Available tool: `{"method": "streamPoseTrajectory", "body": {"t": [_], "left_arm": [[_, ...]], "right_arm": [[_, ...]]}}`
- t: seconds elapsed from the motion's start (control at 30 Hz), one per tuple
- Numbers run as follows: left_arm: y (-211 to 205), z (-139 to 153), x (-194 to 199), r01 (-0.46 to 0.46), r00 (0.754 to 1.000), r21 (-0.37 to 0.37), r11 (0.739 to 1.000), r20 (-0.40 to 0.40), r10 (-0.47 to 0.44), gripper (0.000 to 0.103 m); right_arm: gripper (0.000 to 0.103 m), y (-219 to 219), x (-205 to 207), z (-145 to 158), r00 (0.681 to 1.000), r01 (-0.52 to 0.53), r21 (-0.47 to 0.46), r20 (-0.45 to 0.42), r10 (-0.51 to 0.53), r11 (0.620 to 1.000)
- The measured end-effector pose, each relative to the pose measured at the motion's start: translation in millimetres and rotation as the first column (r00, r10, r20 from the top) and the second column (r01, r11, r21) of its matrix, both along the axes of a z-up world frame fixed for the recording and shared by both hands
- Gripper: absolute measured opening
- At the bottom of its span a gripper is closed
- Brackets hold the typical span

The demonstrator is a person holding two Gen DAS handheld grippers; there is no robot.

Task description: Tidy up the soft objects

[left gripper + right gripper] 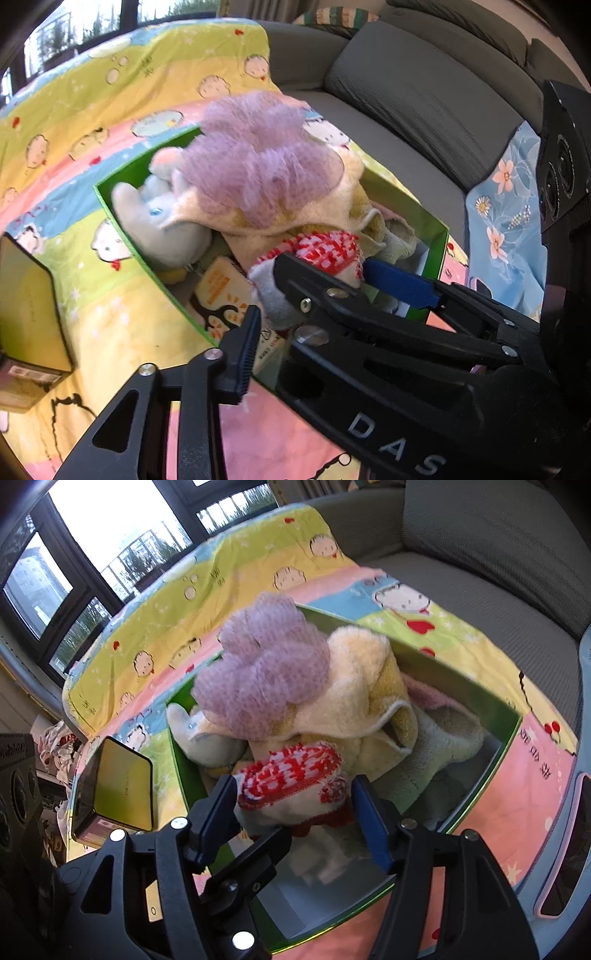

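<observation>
A green box (110, 206) (511, 734) on the blanket is packed with soft things. A purple mesh pouf (255, 158) (262, 664) tops a cream towel (332, 206) (354, 694), with a grey plush toy (155, 218) (207, 738) beside them. A red-and-white knitted sock (321, 249) (291, 771) lies at the near end of the pile. My right gripper (291, 805) (328, 266) is open, its blue pads flanking the sock. My left gripper (291, 325) is also open. One of its fingers (266, 849) sits just under the sock's grey toe, and the other is hidden behind the right gripper.
The box sits on a bright cartoon blanket (110, 295) (498, 812) spread over a grey sofa (424, 92) (480, 535). A dark tin with a yellow-green lid (26, 295) (122, 782) lies left of the box. A blue floral cloth (506, 206) is at the right. An orange-printed card (221, 291) lies in the box.
</observation>
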State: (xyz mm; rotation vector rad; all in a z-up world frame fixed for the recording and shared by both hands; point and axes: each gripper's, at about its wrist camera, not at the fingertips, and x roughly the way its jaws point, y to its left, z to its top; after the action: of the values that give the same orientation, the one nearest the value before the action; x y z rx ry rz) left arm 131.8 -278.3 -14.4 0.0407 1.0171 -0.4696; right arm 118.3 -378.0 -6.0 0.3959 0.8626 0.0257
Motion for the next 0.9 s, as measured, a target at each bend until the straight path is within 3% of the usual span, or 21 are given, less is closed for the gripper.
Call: {"method": "streamPoseTrajectory", "body": {"t": [0.27,0.47,0.67,0.9], "left_arm": [[18.7,28.0,-20.5,-0.023,0.993,0.014,1.000,0.114,0.021,0.070],[30.8,45.8,-36.5,-0.064,0.975,0.037,0.997,0.214,0.055,0.081],[48.6,58.4,-53.9,-0.121,0.952,0.029,0.992,0.287,0.108,0.084],[69.8,65.6,-69.1,-0.186,0.940,-0.014,0.982,0.287,0.182,0.084]], "right_arm": [[0.080,-2.1,-15.5,21.4,0.995,0.044,-0.035,0.091,-0.041,0.998],[0.099,0.9,-30.2,36.7,0.983,0.063,-0.056,0.174,-0.052,0.996],[0.102,11.4,-42.3,49.2,0.973,0.052,-0.083,0.228,-0.032,0.995],[0.102,25.9,-56.4,58.9,0.961,0.028,-0.092,0.275,-0.002,0.995]]}}
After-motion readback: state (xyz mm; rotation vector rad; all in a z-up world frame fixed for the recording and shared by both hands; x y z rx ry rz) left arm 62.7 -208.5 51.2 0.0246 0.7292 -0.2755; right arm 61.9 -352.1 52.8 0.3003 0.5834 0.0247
